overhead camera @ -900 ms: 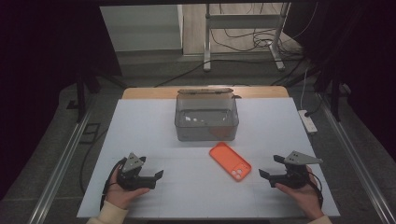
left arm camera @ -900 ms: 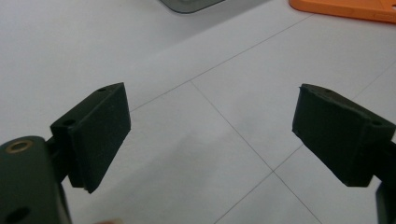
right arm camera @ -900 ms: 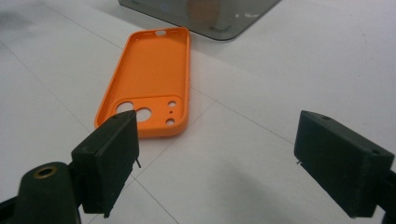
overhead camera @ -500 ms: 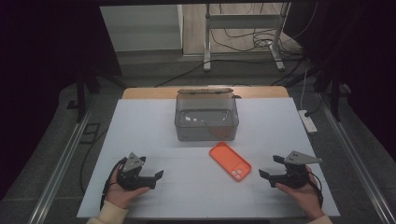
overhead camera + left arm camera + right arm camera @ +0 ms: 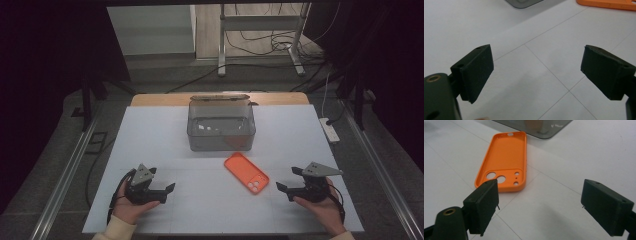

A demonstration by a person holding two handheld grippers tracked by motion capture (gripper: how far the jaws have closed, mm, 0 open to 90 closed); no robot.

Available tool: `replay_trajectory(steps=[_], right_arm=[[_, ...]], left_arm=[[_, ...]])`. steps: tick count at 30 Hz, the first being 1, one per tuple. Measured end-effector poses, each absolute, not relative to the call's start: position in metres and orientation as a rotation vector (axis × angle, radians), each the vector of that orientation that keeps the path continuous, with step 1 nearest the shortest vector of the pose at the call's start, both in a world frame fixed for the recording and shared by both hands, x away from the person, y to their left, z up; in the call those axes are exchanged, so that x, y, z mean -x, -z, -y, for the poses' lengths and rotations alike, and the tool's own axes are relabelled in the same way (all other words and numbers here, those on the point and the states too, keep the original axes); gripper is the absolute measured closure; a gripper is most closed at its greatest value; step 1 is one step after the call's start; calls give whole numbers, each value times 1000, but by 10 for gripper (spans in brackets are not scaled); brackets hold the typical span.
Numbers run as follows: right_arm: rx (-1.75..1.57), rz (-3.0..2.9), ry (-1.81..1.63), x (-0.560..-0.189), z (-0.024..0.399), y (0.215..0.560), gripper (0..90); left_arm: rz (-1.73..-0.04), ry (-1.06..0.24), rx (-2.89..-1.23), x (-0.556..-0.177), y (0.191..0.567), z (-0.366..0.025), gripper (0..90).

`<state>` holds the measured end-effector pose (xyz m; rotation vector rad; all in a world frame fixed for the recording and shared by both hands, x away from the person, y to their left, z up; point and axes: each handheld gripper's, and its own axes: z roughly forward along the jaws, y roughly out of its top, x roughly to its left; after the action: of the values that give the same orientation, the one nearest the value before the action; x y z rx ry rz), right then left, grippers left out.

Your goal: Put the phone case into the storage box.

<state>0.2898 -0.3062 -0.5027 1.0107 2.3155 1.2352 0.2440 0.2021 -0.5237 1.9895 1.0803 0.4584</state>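
Gripper status, high view: left gripper [image 5: 169,189] sits at lower left of the frame, right gripper [image 5: 283,187] at lower right, each held in a hand above the white counter [image 5: 150,135]. Both stand with jaws spread and nothing between them. An orange silicone-type phone case [image 5: 246,173] lies flat, inner side up, just below the frame centre, nearer the right gripper and well apart from the left. A smoky transparent plastic box [image 5: 221,126] with its lid hinged back stands directly above the case in the frame, near it but not touching.

Left gripper view: the jaws are wide apart over bare counter. One edge of the case [image 5: 606,3] shows at upper right, a corner of the box [image 5: 522,3] at the top edge.

Right gripper view: the jaws are spread, with the case [image 5: 504,160] at upper left of centre, camera cut-outs toward the gripper. The box [image 5: 541,128] base lies just beyond its far end.

Handling judgement: the case is probably light, thin-walled and flexible, and may slide on the smooth counter. The raised side rim offers the best purchase; pinching one long wall near the middle should limit sag and twist. A flat approach risks pushing it away.
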Motion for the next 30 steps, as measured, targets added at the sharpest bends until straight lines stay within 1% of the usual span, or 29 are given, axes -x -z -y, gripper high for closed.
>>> replay_trajectory(steps=[12,30], right_arm=[[-1026,-2298,-1230,-292,305,500,150],[-1016,-2284,-1244,-292,300,482,151]], left_arm=[[-1080,-457,-1997,-244,524,-201,111],[-1075,-453,-2005,-245,524,-198,112]])
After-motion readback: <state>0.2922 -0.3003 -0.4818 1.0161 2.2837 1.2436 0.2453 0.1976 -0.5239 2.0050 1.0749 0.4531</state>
